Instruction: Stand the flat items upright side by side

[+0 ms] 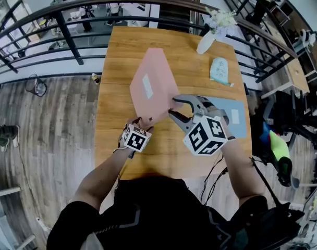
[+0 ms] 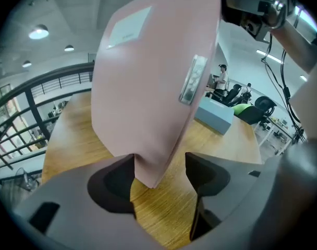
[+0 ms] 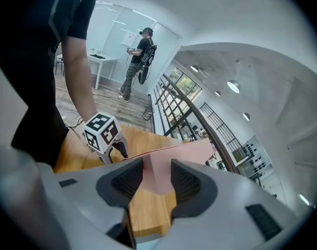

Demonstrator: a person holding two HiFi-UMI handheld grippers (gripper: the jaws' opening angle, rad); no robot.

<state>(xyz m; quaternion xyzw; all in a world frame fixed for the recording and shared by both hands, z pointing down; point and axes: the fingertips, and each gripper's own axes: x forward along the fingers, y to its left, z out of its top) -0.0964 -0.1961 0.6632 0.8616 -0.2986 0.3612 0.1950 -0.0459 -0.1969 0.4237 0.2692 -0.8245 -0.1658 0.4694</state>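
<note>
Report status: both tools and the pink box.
Right tool clamped on pink file box edge. Left tool open around its lower corner. Box lifted, tilted. Blue file box flat alongside, not obstructing.

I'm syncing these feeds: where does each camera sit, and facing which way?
Head view: on the head, steeply down at the table; forearms, left tongs, right tongs.
Left gripper view: on the left tongs, facing the pink folder; right arm upper right.
Right gripper view: on the right tongs, facing back at the person; left arm, torso.
All three share the folder.

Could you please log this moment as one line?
pink folder: raised, tilted | left gripper: open around its corner | right gripper: shut on its edge | blue folder: flat
</note>
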